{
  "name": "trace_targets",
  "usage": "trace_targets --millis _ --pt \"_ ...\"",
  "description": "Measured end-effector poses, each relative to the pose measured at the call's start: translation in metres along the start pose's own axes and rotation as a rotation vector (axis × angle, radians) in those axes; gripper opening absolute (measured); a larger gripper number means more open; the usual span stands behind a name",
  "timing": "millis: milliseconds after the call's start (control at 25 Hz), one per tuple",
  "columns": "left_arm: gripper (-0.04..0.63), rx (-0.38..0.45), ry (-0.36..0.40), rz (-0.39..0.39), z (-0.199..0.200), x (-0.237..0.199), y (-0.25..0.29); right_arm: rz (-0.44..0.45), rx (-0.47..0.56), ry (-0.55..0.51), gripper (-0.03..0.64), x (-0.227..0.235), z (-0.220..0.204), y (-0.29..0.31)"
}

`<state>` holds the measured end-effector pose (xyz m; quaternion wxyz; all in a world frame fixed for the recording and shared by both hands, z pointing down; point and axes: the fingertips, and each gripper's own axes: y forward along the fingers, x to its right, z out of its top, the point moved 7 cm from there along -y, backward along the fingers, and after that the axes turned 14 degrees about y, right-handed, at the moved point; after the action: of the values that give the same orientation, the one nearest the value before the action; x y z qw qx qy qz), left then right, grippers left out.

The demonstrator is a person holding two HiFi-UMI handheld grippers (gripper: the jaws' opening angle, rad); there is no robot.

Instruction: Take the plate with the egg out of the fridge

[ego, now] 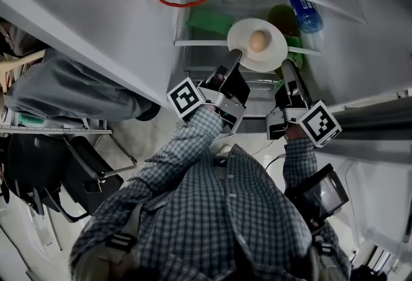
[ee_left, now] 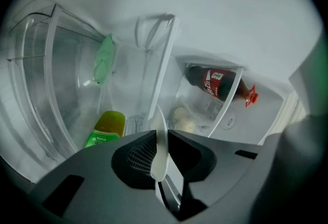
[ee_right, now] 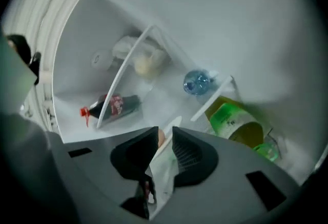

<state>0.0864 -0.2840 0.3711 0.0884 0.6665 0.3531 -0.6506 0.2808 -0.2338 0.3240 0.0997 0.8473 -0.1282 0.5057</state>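
Plate (ego: 273,53) with egg (ego: 259,40) sits over front edge of fridge shelf (ego: 196,43), straight ahead of both tools. Left tool (ego: 233,58) clenched on plate's left rim, right tool (ego: 288,69) clenched on right rim. Rim runs edge-on between each pair of jaws. Both hands equally near. Likely next: pull plate level toward body, since egg looks loose.

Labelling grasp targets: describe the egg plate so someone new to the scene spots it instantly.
Look into the open fridge, at the front of its shelf. There a round white plate is held at its rim between the left gripper and the right gripper. Unlike the water bottle and green bottle behind it, it carries one brown egg.
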Motion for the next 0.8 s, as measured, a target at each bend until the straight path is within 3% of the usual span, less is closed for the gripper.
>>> trace_targets --millis 80,280,480,800 --pt "0.077 -0.002 -0.001 -0.001 0.0 0.0 -0.001 -0.003 0.012 0.108 0.069 0.01 0.001 0.001" --pt "0.075 -0.007 -0.002 -0.005 0.0 0.001 -0.002 0.037 -0.002 0.236 0.069 0.018 -0.004 0.009" --pt "0.075 -0.025 0.003 -0.013 -0.001 0.003 -0.003 0.12 -0.013 0.319 0.069 0.019 -0.007 0.012" --pt "0.075 -0.046 -0.002 -0.022 -0.006 0.005 -0.004 0.116 -0.003 0.335 0.067 0.02 -0.004 0.006"
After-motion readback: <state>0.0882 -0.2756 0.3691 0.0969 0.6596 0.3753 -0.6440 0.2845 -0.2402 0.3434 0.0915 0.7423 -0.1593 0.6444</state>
